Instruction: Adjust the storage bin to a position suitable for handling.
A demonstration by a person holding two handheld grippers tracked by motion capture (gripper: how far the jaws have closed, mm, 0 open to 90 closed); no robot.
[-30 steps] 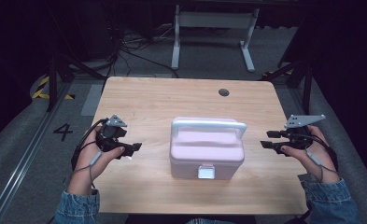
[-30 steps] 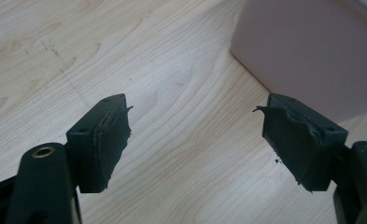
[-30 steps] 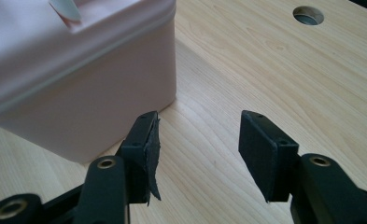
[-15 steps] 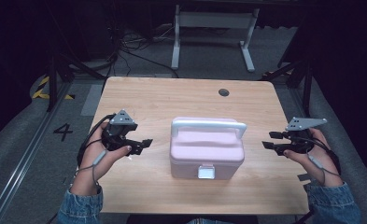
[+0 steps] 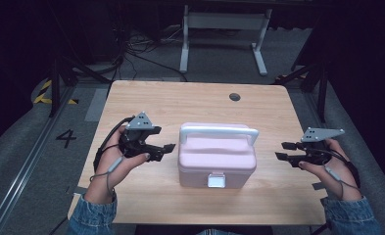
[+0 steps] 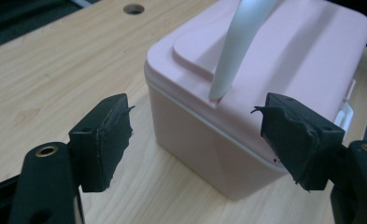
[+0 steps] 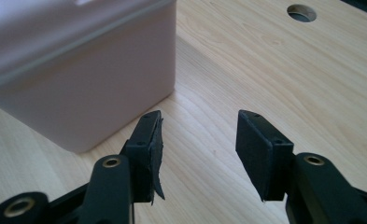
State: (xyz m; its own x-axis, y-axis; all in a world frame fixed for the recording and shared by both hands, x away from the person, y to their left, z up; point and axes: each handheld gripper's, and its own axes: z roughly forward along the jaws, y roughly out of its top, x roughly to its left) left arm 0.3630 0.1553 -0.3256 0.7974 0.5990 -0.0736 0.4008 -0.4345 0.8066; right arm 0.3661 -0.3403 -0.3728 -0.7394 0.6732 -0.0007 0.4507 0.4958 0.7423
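Left gripper [image 5: 166, 148] has closed in on the pink lidded box [image 5: 216, 157] mid-table since a second ago; right gripper [image 5: 282, 151] waits beside it. Both jaws empty, just narrowing slightly. Latch [image 5: 216, 180] untouched.

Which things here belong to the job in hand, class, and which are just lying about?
In the job:
- pink box with white handle and front latch
- left gripper, open, empty
- right gripper, open, empty

Just about:
- round hole in the wooden table
- white stand on the floor behind
- floor marking "4"
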